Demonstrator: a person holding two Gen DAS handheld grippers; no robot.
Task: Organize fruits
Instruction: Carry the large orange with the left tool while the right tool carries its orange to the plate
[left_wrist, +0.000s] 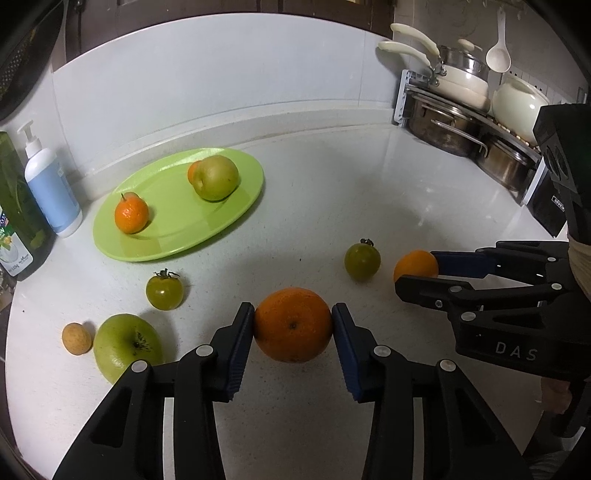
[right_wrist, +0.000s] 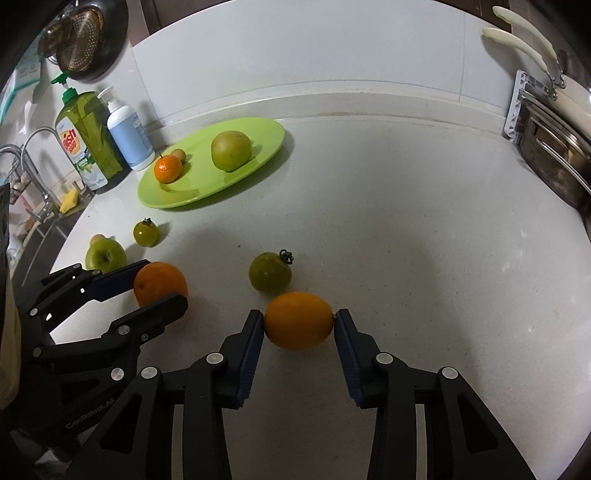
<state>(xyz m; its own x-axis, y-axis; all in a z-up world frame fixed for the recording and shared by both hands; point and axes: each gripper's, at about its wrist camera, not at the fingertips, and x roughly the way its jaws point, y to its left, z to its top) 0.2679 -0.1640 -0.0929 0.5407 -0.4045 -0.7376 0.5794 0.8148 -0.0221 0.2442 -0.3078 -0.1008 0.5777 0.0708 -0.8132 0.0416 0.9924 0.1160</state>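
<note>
My left gripper (left_wrist: 293, 314) is shut on a large orange (left_wrist: 292, 325) on the white counter; it also shows in the right wrist view (right_wrist: 159, 282). My right gripper (right_wrist: 299, 317) is shut on a smaller orange-yellow fruit (right_wrist: 298, 319), seen from the left wrist view (left_wrist: 415, 265). A green plate (left_wrist: 173, 229) at the back left holds a tangerine (left_wrist: 131, 215), a pale green apple-like fruit (left_wrist: 216, 178) and a small brown fruit (right_wrist: 178, 154). Loose on the counter are two green tomatoes (left_wrist: 164, 290) (left_wrist: 362, 260), a green apple (left_wrist: 125, 345) and a small tan fruit (left_wrist: 76, 338).
A white pump bottle (left_wrist: 51, 192) and a green dish soap bottle (right_wrist: 88, 144) stand left of the plate. A rack of pots and pans (left_wrist: 465, 122) fills the back right corner. A sink tap (right_wrist: 37, 166) is at far left.
</note>
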